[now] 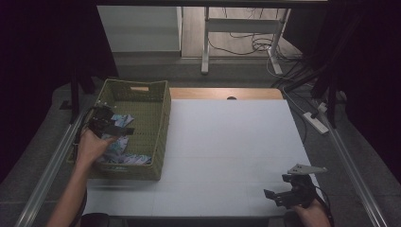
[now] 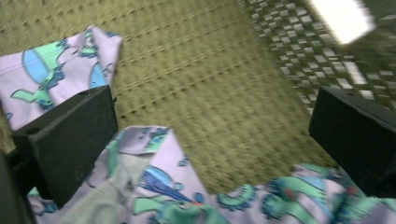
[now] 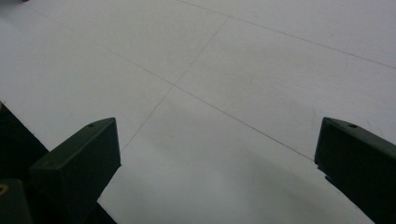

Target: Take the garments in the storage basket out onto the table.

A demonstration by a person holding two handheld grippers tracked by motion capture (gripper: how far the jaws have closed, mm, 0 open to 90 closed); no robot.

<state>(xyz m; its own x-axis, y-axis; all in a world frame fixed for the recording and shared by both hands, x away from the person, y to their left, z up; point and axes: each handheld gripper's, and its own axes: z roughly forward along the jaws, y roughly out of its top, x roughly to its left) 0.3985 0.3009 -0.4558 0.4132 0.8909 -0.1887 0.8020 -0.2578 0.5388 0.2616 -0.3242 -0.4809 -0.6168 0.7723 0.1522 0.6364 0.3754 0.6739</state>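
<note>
High view: a green woven basket (image 1: 142, 99) sits at the left of the white table (image 1: 227, 151), its far wall carrying a handle slot. Inside lies a patterned cloth (image 1: 118, 153) — lilac with teal and blue print — bunched along the basket's near and left side. The left hand (image 1: 92, 146) reaches in over the near-left rim, holding the left gripper (image 1: 113, 126) above the cloth, jaws pointing right across the basket. The right gripper (image 1: 276, 196) rests low at the near-right corner of the table, well apart from the basket, with the right hand (image 1: 309, 215) behind it and its grey three-cornered plate on top.

Left gripper view: both black jaws stand wide apart with nothing between them. The cloth (image 2: 163, 196) lies below and in front of the jaws; a second fold of it (image 2: 51, 74) rises behind the left jaw. The basket's woven floor (image 2: 201, 93) shows between the folds, and its open-weave wall is blurred at upper right. Whether the left jaw touches the cloth I cannot tell.

Right gripper view: jaws spread wide, holding nothing — bare white table (image 3: 210, 93) with faint seam lines ahead, the table's near edge at lower left.
</note>
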